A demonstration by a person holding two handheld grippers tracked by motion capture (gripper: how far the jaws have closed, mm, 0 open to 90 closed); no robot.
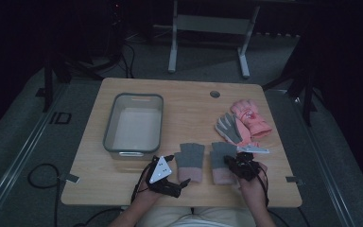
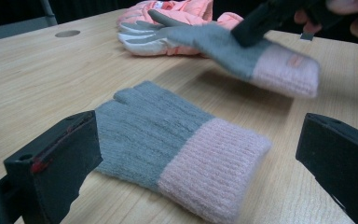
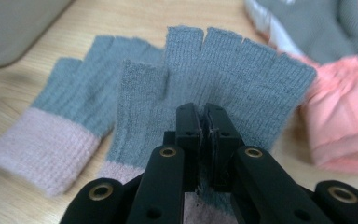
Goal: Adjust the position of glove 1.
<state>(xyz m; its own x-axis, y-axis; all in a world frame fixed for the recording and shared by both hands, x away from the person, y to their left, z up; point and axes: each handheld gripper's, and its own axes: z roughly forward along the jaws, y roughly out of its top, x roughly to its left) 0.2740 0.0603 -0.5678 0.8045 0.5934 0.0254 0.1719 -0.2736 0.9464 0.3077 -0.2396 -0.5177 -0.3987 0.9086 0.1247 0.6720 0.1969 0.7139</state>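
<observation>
The right tool [image 3: 204,122], pinched shut on one grey-and-pink knitted fingerless glove [image 3: 233,74], holds it just right of its flat-lying twin [image 2: 177,144], which sits lengthwise between the wide-open left tool's [image 2: 200,154] jaws.

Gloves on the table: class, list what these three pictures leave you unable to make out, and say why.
- Lifted glove: its cuff, right gripper view, hidden behind the right gripper.
- Flat glove: its thumb side, left gripper view, covered by the left gripper jaw.
- Pink gloves: their printed mark, high view, too small and dim.
- Grey bin: its contents, high view, too dim.
</observation>
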